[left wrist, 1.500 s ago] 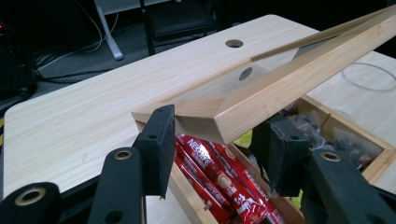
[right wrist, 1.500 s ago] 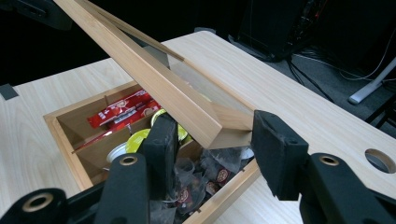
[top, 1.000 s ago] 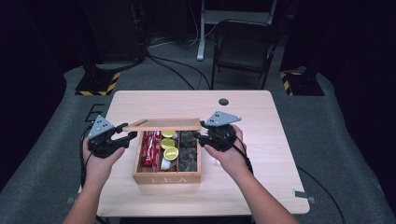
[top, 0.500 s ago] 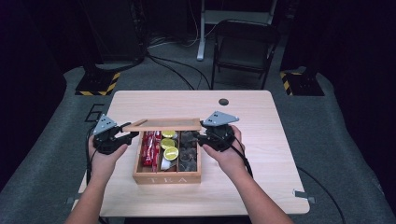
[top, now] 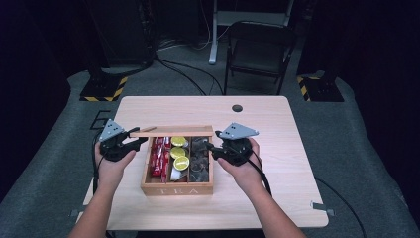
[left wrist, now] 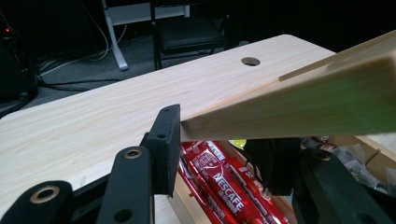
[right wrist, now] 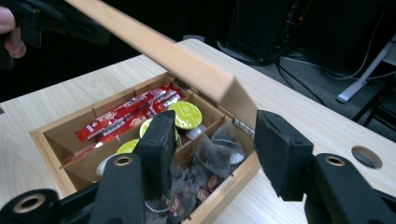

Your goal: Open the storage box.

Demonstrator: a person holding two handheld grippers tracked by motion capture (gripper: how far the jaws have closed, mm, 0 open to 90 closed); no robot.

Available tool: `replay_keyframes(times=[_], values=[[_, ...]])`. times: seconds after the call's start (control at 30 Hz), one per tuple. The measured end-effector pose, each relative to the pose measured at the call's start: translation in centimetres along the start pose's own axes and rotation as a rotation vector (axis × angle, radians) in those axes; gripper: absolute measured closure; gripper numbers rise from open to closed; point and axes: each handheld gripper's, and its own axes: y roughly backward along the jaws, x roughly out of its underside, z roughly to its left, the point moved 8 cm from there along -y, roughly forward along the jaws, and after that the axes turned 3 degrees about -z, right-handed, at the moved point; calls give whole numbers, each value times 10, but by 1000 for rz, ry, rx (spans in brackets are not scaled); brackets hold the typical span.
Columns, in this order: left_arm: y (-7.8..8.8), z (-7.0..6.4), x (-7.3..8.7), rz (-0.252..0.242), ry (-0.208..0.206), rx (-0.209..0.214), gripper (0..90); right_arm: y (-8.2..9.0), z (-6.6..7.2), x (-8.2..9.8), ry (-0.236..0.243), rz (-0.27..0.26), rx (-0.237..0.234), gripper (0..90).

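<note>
A wooden compartment box (top: 177, 190) stands mid-table with its hinged lid (top: 173, 131) raised. My left gripper (top: 141, 141) is shut on the lid's left end; the lid edge (left wrist: 299, 107) sits between its pads (left wrist: 168, 140), which have closed slightly. My right gripper (top: 210, 148) hovers open at the box's right wall and its jaws have just been opening. One jaw is over the tea bags (right wrist: 210, 154), the other outside the box, and the lid corner (right wrist: 233, 93) is above them, untouched. Inside lie red coffee sticks (right wrist: 126, 114) and yellow-green capsules (right wrist: 185, 114).
The light wooden table (top: 277, 124) has a round cable hole (top: 237, 108) behind the box. A black folding chair (top: 260, 49) and floor cables lie beyond the far edge. Bare tabletop stretches left, right and in front of the box.
The left hand has shifted slightly toward the box with the lid end in its jaws. The right gripper's jaws stand a little wider than before, and its hand has stayed in place.
</note>
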Motion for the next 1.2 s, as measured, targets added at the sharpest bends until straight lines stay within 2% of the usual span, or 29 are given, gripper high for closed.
replay_keyframes(times=[0.27,0.4,0.53,0.67,0.83,1.2], values=[[-3,2,-2,-3,16,5,554,5,-4,24,-30,19,16,483],[-3,3,-3,-3,18,4,555,5,1,33,-51,20,2,496],[-4,4,-4,-15,29,1,554,-1,9,42,-59,31,-10,498],[-5,5,-5,-22,40,4,553,-10,17,51,-40,44,-20,498],[-5,5,-5,-22,41,4,553,-20,26,60,-61,64,-37,507],[-6,5,-5,-11,39,1,550,-35,34,67,-59,83,-54,506]])
